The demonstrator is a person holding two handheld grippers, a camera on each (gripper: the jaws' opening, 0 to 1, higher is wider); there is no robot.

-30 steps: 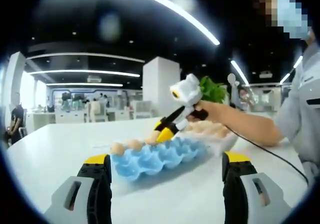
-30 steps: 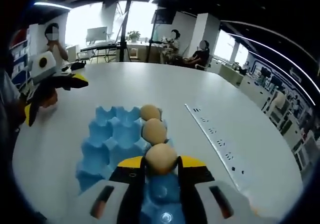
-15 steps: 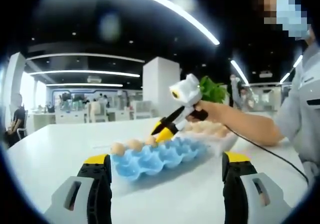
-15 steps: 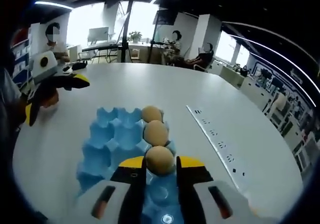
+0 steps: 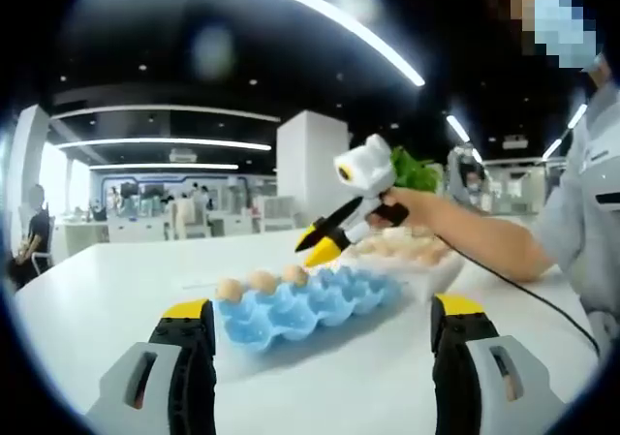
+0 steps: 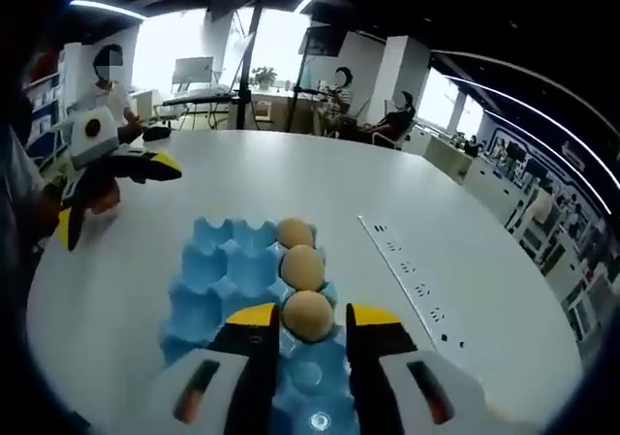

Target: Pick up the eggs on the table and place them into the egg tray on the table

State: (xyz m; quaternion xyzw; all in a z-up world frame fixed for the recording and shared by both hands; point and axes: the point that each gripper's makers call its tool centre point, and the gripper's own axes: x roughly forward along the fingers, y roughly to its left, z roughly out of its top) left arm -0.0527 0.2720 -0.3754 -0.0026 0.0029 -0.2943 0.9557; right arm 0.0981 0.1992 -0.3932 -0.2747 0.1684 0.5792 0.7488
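A blue egg tray [image 5: 310, 307] [image 6: 215, 272] lies on the white table with three brown eggs in a row along one edge [image 5: 260, 281]. In the right gripper view the nearest egg [image 6: 308, 316] sits in its cup, framed by my right gripper [image 6: 313, 317], whose jaws stand slightly wider than the egg. From the left gripper view, the right gripper [image 5: 316, 244] hovers just above that egg [image 5: 294, 274]. My left gripper [image 5: 322, 307] is wide open and empty, short of the tray. It also appears as the left gripper [image 6: 114, 198] at the far left.
A shallow white dish of several more eggs [image 5: 405, 253] stands behind the tray, under the person's forearm [image 5: 465, 236]. A strip of sockets [image 6: 407, 280] runs along the table to the right of the tray. People sit at desks far behind.
My right gripper has risen off the tray and its jaws have parted a little, leaving the third egg seated in its cup. The left gripper has stayed put.
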